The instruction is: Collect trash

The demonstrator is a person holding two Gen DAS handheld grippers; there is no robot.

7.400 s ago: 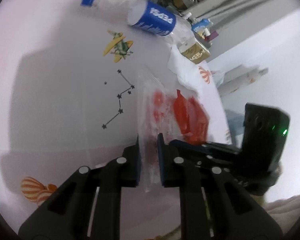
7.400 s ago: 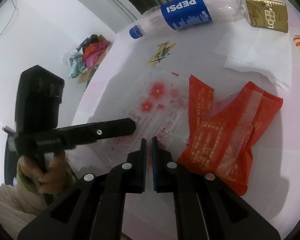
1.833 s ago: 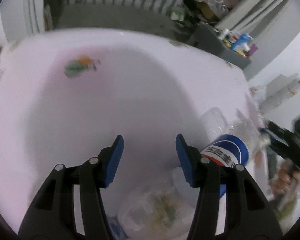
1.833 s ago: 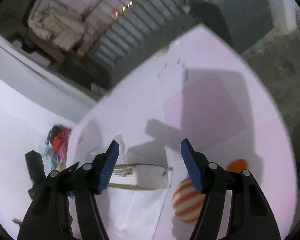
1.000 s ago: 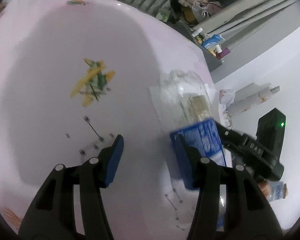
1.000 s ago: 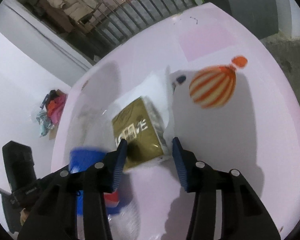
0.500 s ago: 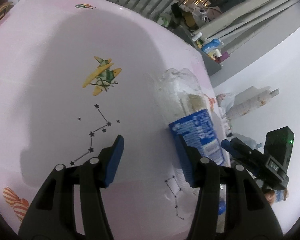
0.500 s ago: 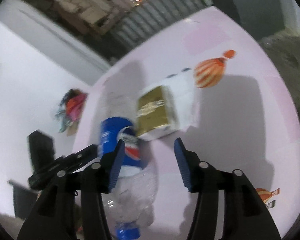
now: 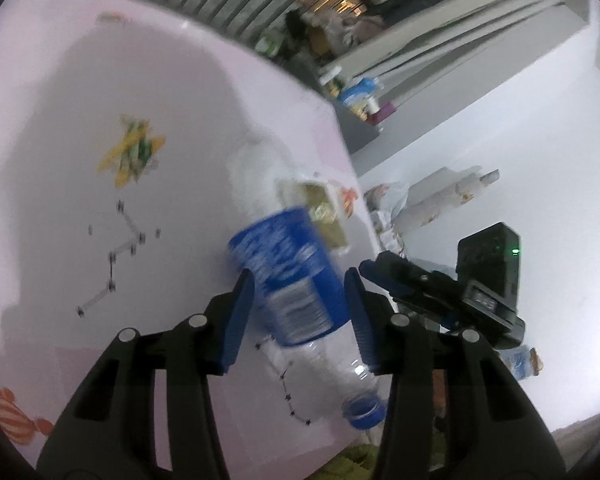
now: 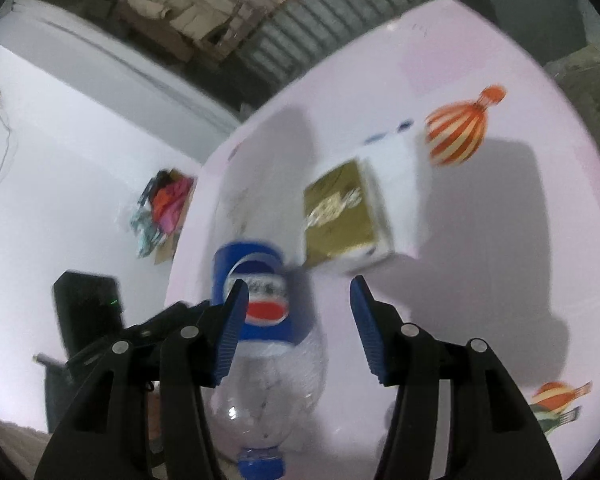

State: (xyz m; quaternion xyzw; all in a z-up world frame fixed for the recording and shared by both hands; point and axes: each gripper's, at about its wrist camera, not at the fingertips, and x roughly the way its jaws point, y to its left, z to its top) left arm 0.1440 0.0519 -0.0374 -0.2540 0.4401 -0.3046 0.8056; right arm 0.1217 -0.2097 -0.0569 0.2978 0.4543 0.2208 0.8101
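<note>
straddling, left wrist view: the left gripper (image 9: 300,316) had its jaws apart on either side of the plastic bottle (image 9: 296,292), having just been closing; whether the pads pressed the label yet i could not tell through the blur.
bottle's place: it lay on its side on the pink table (image 9: 180,120), blue cap (image 9: 364,410) toward the near edge.
handling: empty and clear, it looked light, thin-walled and slick, likely to crumple or roll; the labelled middle seemed the surest hold.
neighbours: a gold packet (image 9: 324,216) lay just beyond the bottle, and the other gripper's fingers hung close on the right.
right wrist view: the right gripper (image 10: 296,320) stood with jaws apart and nothing pinched, having just been opening; the bottle (image 10: 264,320) lay beside its left finger.
in the way: the gold packet (image 10: 340,216) on a white tissue (image 10: 404,184) sat just past the bottle; the left gripper crowded in from the left, so the two tools could knock together.
</note>
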